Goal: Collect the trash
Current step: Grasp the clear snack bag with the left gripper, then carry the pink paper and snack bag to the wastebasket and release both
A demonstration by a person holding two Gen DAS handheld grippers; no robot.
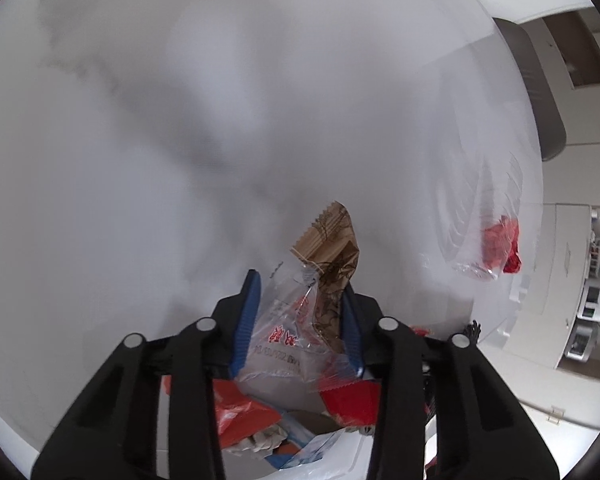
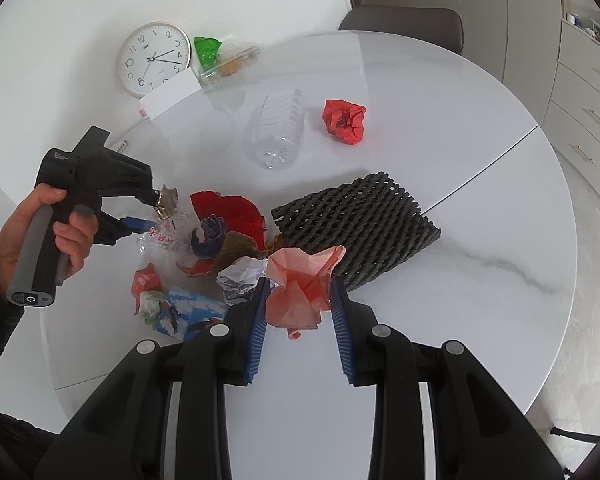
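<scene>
I hold a crumpled pink paper point(image 2: 300, 292) between the blue pads of my right gripper point(image 2: 300, 308); the jaws are wide but both pads seem to touch the paper, so I judge it gripped, only lightly. It hangs above the table edge side of the trash pile point(image 2: 212, 248). My left gripper point(image 1: 300, 312) is closed on a clear wrapper with red print point(image 1: 288, 340) and a brown wrapper point(image 1: 332, 248) together, at the left side of the same pile.

To do this step well, I think I should squeeze the right jaws a little more before moving, because the paper is soft and can slip out. Then I bring it onto the pile and release low.

Around the pile, the black foam net point(image 2: 360, 224) lies just beside it on the right. The clear plastic bottle point(image 2: 278, 132) and the red paper ball point(image 2: 345, 121) are well apart, further back. The white round table point(image 2: 480, 184) has free surface on the right and near me, so I can approach from there. The wall clock point(image 2: 155, 59) stands far at the back.
</scene>
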